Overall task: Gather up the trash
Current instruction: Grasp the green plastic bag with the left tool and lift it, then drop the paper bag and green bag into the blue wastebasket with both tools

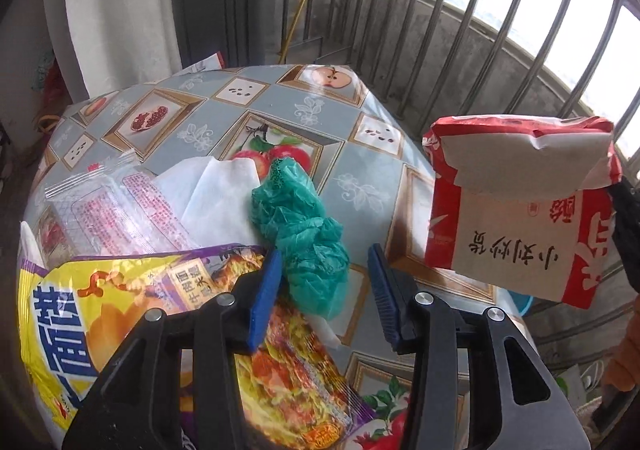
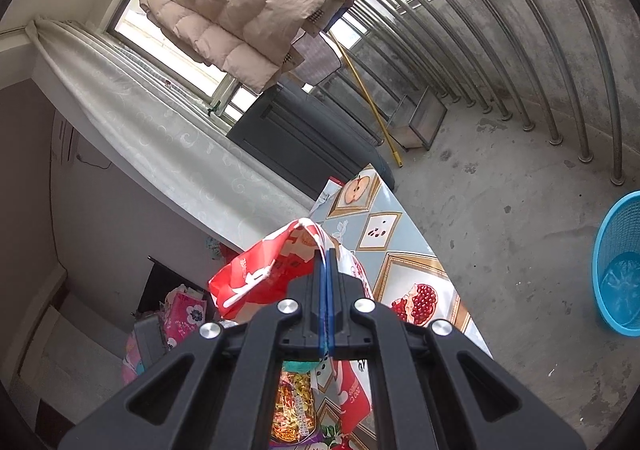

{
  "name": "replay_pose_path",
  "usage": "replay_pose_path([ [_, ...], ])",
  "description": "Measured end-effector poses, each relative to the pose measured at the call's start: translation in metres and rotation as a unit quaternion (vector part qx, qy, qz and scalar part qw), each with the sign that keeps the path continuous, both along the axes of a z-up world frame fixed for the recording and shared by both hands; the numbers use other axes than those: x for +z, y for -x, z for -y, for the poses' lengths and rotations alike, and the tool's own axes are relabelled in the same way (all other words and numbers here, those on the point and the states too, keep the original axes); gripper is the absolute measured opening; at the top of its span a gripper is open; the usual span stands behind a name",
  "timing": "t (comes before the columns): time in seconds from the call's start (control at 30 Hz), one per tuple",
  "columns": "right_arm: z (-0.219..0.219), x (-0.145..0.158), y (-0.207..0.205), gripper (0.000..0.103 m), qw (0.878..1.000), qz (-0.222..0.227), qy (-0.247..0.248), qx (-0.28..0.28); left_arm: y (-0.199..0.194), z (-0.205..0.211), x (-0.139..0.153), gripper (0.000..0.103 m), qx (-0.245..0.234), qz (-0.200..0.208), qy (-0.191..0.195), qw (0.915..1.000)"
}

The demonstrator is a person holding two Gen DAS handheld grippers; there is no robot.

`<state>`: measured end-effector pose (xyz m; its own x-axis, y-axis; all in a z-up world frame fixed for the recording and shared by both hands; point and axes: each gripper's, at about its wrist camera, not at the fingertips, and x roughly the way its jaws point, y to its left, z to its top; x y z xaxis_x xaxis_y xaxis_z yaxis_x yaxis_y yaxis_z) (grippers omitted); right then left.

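The left tongs [image 1: 324, 290] hang open over the surface [image 1: 372, 177], blue pads either side of a crumpled green plastic bag [image 1: 302, 228]. A yellow noodle wrapper [image 1: 132, 314] lies at the near edge, with clear packaging [image 1: 108, 209] and white tissue [image 1: 212, 189] just behind. A red-and-white paper bag [image 1: 520, 209] hangs off the right edge.

The left gripper [image 1: 326, 272] points steeply downward, its two blue-padded fingers [image 1: 264, 294] standing apart with a clear gap between them – neither pad presses on anything. The right gripper [image 2: 325, 262] points only slightly below level and is rolled to one side; its blue fingers [image 2: 321, 290] are pressed flat together, pinching the thin edge of a red and white paper bag [image 2: 256, 274] – the bag hangs from that grip
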<state>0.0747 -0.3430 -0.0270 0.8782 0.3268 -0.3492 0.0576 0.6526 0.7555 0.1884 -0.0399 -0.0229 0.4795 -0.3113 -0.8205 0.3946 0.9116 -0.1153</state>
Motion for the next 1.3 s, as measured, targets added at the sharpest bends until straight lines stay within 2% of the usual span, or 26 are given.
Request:
replay_pose_path([
  [0.1,-0.002,-0.004,-0.01,0.0,1.0,-0.007,-0.002,0.004,-0.009,0.003,-0.011,0.042,0.009,-0.01,-0.019,0.9997],
  [0.2,-0.002,-0.007,-0.016,0.0,1.0,-0.012,-0.002,0.007,-0.014,0.001,-0.018,0.036,0.016,-0.024,-0.023,0.9993],
  [0.23,-0.003,-0.007,-0.018,0.0,1.0,-0.014,-0.003,0.008,-0.014,0.0,-0.018,0.03,0.017,-0.026,-0.021,0.9993],
  [0.47,0.0,-0.008,-0.018,0.0,1.0,-0.011,-0.009,0.009,-0.001,-0.001,-0.004,0.026,0.009,-0.016,-0.018,0.9997],
  [0.63,0.012,0.002,-0.001,0.0,1.0,0.008,-0.008,-0.008,0.016,0.005,0.024,0.025,-0.014,0.001,0.007,0.9999],
  [0.8,0.045,0.014,0.035,0.0,0.998,0.026,0.002,-0.062,0.031,0.04,0.051,0.025,-0.074,0.0,0.057,0.9956],
  [0.9,0.075,0.016,0.062,0.0,0.993,0.027,0.008,-0.111,0.034,0.078,0.054,0.025,-0.125,-0.026,0.081,0.9885],
  [1.0,0.111,0.009,0.087,0.0,0.985,0.014,0.001,-0.169,0.039,0.13,0.049,0.025,-0.181,-0.057,0.096,0.9771],
  [1.07,0.136,-0.001,0.103,0.0,0.977,-0.002,-0.013,-0.211,0.04,0.167,0.04,0.025,-0.221,-0.077,0.103,0.9666],
  [1.3,0.219,-0.053,0.132,0.0,0.945,-0.064,-0.073,-0.313,0.058,0.296,-0.005,0.026,-0.321,-0.114,0.083,0.9364],
])
